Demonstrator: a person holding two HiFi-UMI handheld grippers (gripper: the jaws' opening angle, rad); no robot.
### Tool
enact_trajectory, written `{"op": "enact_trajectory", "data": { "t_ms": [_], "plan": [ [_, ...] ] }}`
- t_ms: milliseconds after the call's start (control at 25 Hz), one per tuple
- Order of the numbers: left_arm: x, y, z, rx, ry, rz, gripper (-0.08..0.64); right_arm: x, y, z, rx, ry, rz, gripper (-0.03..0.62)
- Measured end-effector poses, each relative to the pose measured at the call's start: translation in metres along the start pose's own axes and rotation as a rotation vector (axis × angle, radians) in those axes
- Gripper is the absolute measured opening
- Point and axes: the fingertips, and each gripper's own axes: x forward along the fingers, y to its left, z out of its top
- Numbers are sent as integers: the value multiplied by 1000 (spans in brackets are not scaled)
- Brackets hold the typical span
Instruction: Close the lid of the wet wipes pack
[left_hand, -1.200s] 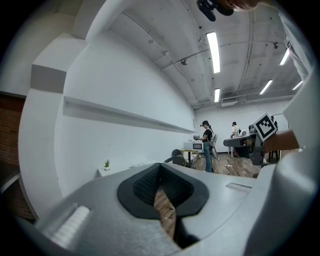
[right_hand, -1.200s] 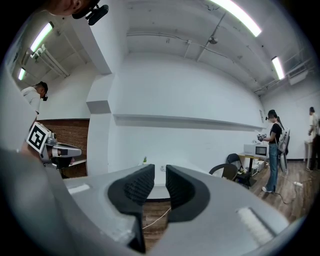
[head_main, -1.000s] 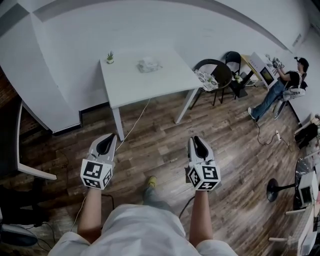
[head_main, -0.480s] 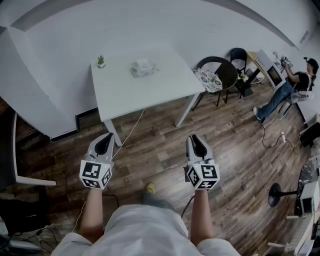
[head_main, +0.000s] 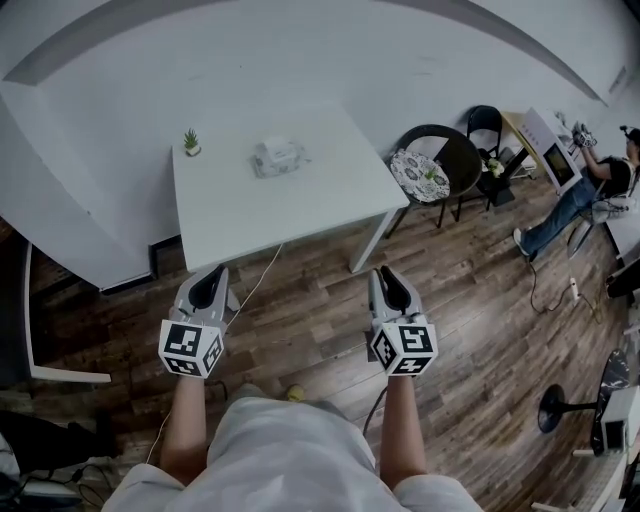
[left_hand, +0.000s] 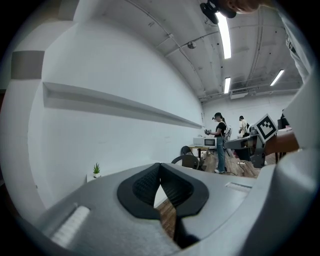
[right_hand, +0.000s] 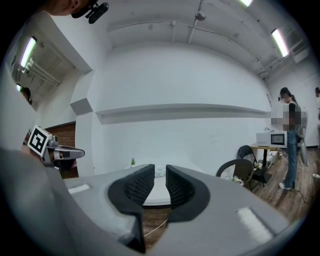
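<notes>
The wet wipes pack (head_main: 278, 156) lies on the white table (head_main: 300, 205), near its far side, next to a small potted plant (head_main: 190, 143). Both grippers are held level over the wooden floor, short of the table's near edge. My left gripper (head_main: 209, 284) is shut, its pads meeting at the tips with nothing between them (left_hand: 160, 166). A narrow gap shows between the pads of my right gripper (head_main: 390, 282), so it is open and empty (right_hand: 160, 171). In the right gripper view the pack (right_hand: 159, 173) shows small and far off, through that gap.
A black round chair (head_main: 445, 150) with a patterned cushion (head_main: 420, 172) stands right of the table. A cable (head_main: 262, 272) runs across the floor under the table. A seated person (head_main: 585, 195) is at far right. A desk edge (head_main: 45, 330) is on the left.
The table and the pack have drawn nearer and lower in the head view as I walk toward them. Both grippers keep their pose; their jaws have not changed.
</notes>
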Motion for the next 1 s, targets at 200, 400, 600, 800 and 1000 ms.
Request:
{"op": "enact_trajectory", "data": {
  "t_ms": [200, 400, 600, 800, 1000],
  "plan": [
    [27, 7, 4, 9, 0, 8, 6, 24, -16, 5, 9, -16, 10, 75],
    [56, 17, 1, 5, -7, 1, 6, 50, -26, 3, 12, -25, 4, 75],
    [98, 32, -1, -12, -15, -19, 6, 89, -37, 4, -1, -12, -1, 75],
    [155, 57, -7, -36, 7, -46, 6, 143, -50, 8, -13, 29, -8, 75],
    [222, 97, -3, -54, 16, -54, 6, 215, -61, 12, -8, 66, -15, 75]
  ]
}}
